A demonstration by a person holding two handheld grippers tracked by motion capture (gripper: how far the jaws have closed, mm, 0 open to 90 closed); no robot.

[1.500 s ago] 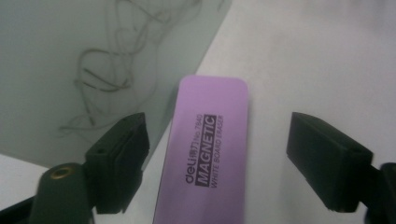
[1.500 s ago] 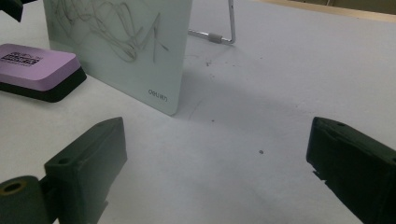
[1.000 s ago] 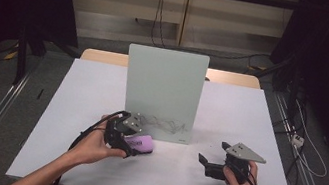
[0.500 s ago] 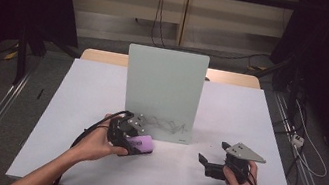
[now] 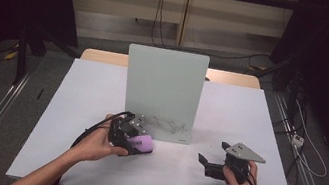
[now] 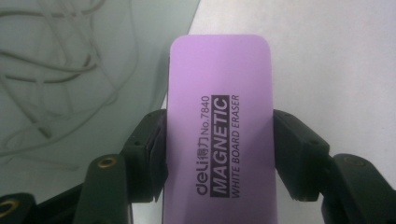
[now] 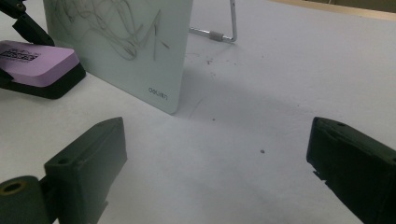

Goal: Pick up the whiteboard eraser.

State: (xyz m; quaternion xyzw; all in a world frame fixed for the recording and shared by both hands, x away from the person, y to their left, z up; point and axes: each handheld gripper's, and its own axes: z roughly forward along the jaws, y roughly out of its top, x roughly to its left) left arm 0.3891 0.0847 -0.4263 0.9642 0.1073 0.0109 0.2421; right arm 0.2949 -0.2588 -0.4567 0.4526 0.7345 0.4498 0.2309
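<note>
A purple whiteboard eraser (image 5: pixel 142 144) with a black base lies on the white table (image 5: pixel 86 94), just left of the foot of an upright glass whiteboard (image 5: pixel 163 87). My left gripper (image 5: pixel 135 141) is shut on the eraser. In the left gripper view its black pads press both long sides of the eraser (image 6: pixel 219 93), with the gripper (image 6: pixel 219 128) pointing at the scribbled board (image 6: pixel 56 70). My right gripper (image 5: pixel 213 154) rests on the table to the right, open and empty. The right gripper view has it (image 7: pixel 215 144) facing the board (image 7: pixel 116 42) and the eraser (image 7: pixel 35 60).
Dark pen scribbles (image 5: pixel 165 124) cover the board's lower part. A metal stand leg (image 7: pixel 224 35) props the board from behind. Open table surface lies between the two grippers and along the right side. Cables trail across the floor beyond the table.
</note>
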